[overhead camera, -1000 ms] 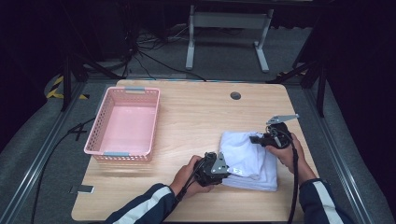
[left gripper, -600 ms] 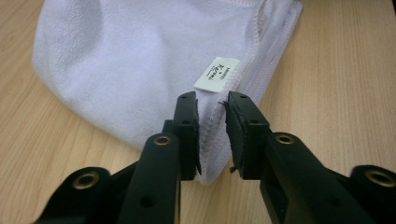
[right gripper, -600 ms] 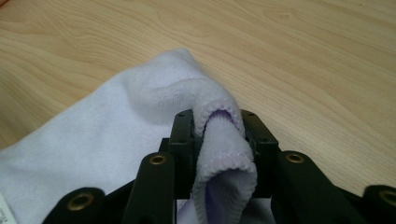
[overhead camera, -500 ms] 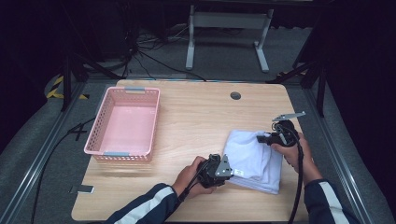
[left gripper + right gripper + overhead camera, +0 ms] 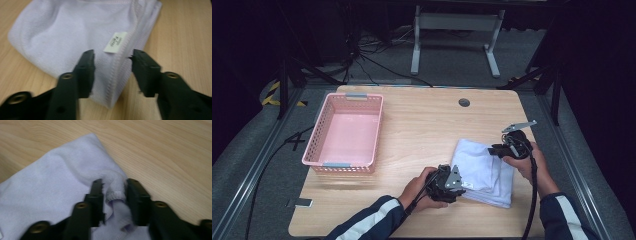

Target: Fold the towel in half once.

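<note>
Folded white cloth towel (image 5: 484,172) on the wooden counter (image 5: 422,125), near its right front.
Its small white tag (image 5: 115,42) has writing too blurry to read. The left gripper (image 5: 113,67) is spread wide over the hem. The right gripper (image 5: 114,192) pinches a bunched towel edge.
</note>
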Motion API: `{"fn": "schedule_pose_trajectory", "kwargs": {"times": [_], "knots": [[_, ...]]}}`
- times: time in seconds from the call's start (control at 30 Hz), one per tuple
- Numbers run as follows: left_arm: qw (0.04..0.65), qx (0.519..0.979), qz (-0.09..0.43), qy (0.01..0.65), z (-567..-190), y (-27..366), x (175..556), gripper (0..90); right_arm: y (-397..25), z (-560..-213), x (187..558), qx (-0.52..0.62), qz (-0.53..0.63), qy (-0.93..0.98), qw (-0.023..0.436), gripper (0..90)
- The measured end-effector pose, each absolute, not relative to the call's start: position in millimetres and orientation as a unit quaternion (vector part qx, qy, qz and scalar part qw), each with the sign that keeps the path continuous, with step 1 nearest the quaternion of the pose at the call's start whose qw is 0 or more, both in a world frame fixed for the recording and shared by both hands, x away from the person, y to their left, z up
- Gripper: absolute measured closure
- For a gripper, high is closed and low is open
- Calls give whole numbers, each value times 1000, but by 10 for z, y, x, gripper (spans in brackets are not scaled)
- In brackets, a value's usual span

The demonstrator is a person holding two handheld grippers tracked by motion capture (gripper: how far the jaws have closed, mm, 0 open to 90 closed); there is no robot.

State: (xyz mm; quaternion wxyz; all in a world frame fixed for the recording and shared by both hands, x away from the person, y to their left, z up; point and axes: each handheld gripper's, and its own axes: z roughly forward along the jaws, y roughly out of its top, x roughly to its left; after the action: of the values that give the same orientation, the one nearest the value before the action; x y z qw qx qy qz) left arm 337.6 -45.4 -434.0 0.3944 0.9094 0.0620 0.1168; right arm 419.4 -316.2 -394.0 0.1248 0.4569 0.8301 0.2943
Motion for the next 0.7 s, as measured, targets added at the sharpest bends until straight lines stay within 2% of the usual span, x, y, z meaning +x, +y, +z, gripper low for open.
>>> {"fn": "schedule_pose_trajectory", "kwargs": {"times": [0.03, 0.17, 0.23, 0.37, 0.43, 0.6, 0.67, 0.7], "knots": [[394, 910, 115, 62, -4337, -472, 3382, 472, -3180, -3941, 4182, 464, 294, 827, 122, 484], [396, 911, 96, 57, -4341, -585, 3408, 423, -3312, -3912, 4054, 487, 313, 806, 126, 424], [389, 915, 97, 51, -4357, -646, 3397, 396, -3401, -3956, 3998, 502, 315, 797, 116, 336], [376, 922, 82, 50, -4429, -742, 3418, 446, -3472, -4200, 4020, 520, 299, 795, 89, 237], [371, 923, 85, 53, -4442, -750, 3429, 552, -3465, -4319, 4050, 517, 315, 794, 56, 233], [369, 924, 78, 58, -4455, -726, 3463, 733, -3307, -4356, 4080, 498, 310, 808, 60, 234], [373, 922, 83, 56, -4454, -722, 3465, 802, -3222, -4383, 4104, 487, 306, 815, 72, 307], [374, 922, 79, 55, -4452, -722, 3461, 808, -3196, -4382, 4112, 490, 308, 812, 76, 359]]}}
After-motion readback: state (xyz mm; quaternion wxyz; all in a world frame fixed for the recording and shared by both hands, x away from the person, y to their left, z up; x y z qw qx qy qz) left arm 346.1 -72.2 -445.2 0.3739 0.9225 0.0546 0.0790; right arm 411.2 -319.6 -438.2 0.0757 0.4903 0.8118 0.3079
